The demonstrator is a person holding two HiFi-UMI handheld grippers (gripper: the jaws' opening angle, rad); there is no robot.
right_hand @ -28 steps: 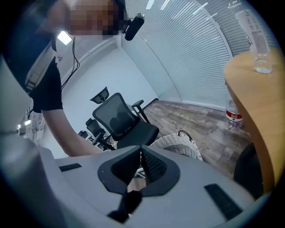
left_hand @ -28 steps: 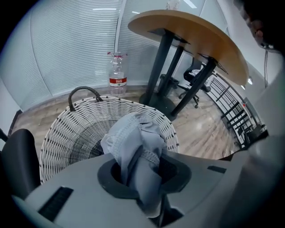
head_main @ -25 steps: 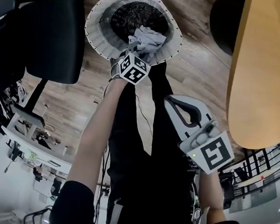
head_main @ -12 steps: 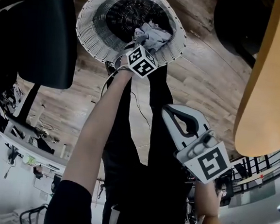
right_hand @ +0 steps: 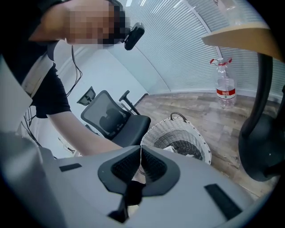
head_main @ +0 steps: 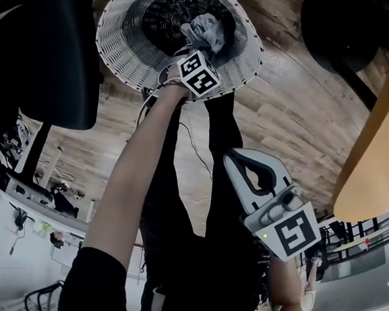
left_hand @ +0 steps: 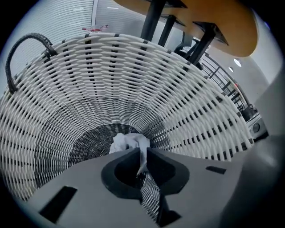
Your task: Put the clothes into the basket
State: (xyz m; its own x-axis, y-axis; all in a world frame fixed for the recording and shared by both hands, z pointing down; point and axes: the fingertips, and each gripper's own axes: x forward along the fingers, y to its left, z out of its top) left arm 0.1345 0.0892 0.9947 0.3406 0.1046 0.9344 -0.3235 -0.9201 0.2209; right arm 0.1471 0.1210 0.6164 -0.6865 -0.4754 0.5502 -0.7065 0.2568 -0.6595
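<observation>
The left gripper points steeply down into the white woven basket. Its 2 jaws are pressed on a fold of the crumpled grey cloth and have just closed a little tighter. The rest of the cloth bunches just beyond the jaw tips, above the basket's dark bottom. The right gripper is outside the basket, its jaws together with nothing between them. The basket sits ahead of and below it, with a black office chair left of its tips.
</observation>
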